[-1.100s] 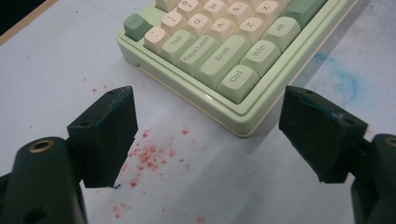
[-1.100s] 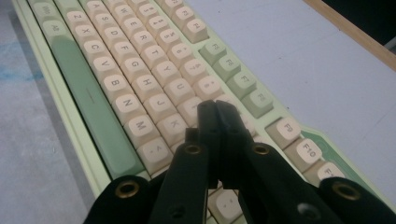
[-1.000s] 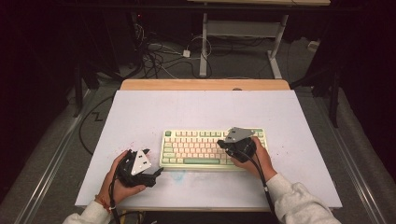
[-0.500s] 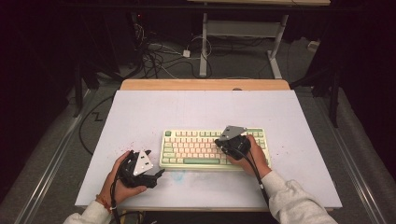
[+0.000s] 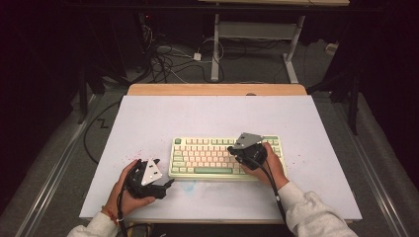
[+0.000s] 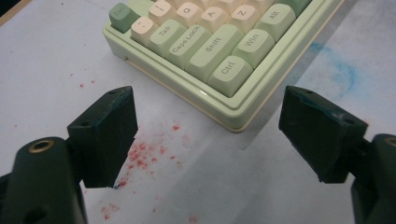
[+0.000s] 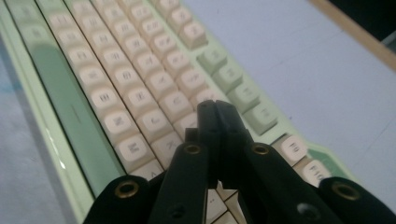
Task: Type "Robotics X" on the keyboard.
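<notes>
Red specks (image 6: 147, 154) between left tool (image 6: 210, 135) and keyboard (image 6: 219, 56).

The keyboard (image 5: 225, 157) has a pale green case with cream keys and green ones along its edges. The table (image 5: 197, 118) is white with a light wooden far edge, speckled red near its front left corner and smudged blue by the front edge. Both grippers (image 5: 160, 185) (image 5: 231, 148) are black.

The tabletop (image 5: 217, 123) is evenly lit against dark surroundings. The keyboard (image 7: 140, 88) blurs in the right gripper view and casts a soft shadow in the left gripper view.
</notes>
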